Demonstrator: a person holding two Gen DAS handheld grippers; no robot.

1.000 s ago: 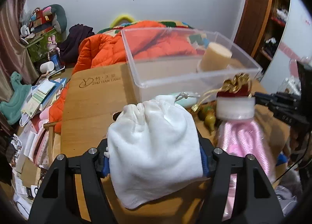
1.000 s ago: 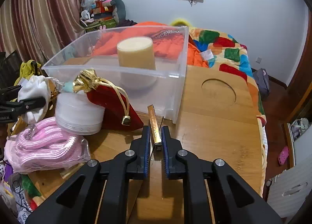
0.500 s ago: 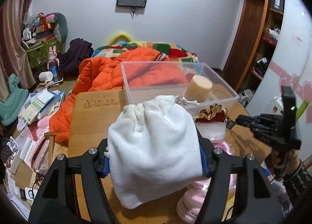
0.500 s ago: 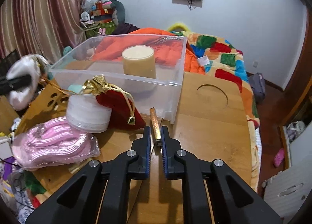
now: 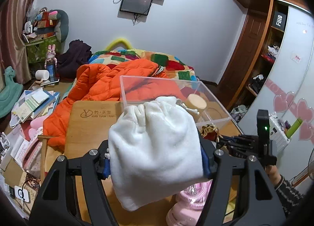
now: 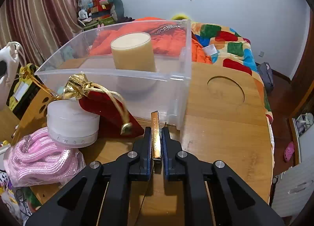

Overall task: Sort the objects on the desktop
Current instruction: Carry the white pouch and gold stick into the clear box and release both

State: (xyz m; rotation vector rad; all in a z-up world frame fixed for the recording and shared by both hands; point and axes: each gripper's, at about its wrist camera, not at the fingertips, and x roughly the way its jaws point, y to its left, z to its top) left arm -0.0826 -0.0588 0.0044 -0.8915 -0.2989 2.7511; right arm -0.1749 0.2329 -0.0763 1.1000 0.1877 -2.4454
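My left gripper (image 5: 155, 159) is shut on a white drawstring pouch (image 5: 155, 147) and holds it high above the wooden table (image 5: 90, 127), short of the clear plastic bin (image 5: 166, 86). The pouch also shows at the left edge of the right wrist view (image 6: 7, 62). My right gripper (image 6: 156, 139) is shut on a thin gold blade box (image 6: 156, 137) just above the table, close to the near right corner of the bin (image 6: 176, 80). A beige cylinder (image 6: 133, 53) stands inside the bin.
A red velvet pouch with gold trim (image 6: 106, 108) leans on a white round jar (image 6: 72, 123) in front of the bin. A bagged pink rope (image 6: 41, 159) lies at the left. An orange jacket (image 5: 102, 86) and a bed lie behind the table.
My left gripper has risen well above the table with the white pouch. My right gripper has lifted the gold box slightly and drawn back a little.
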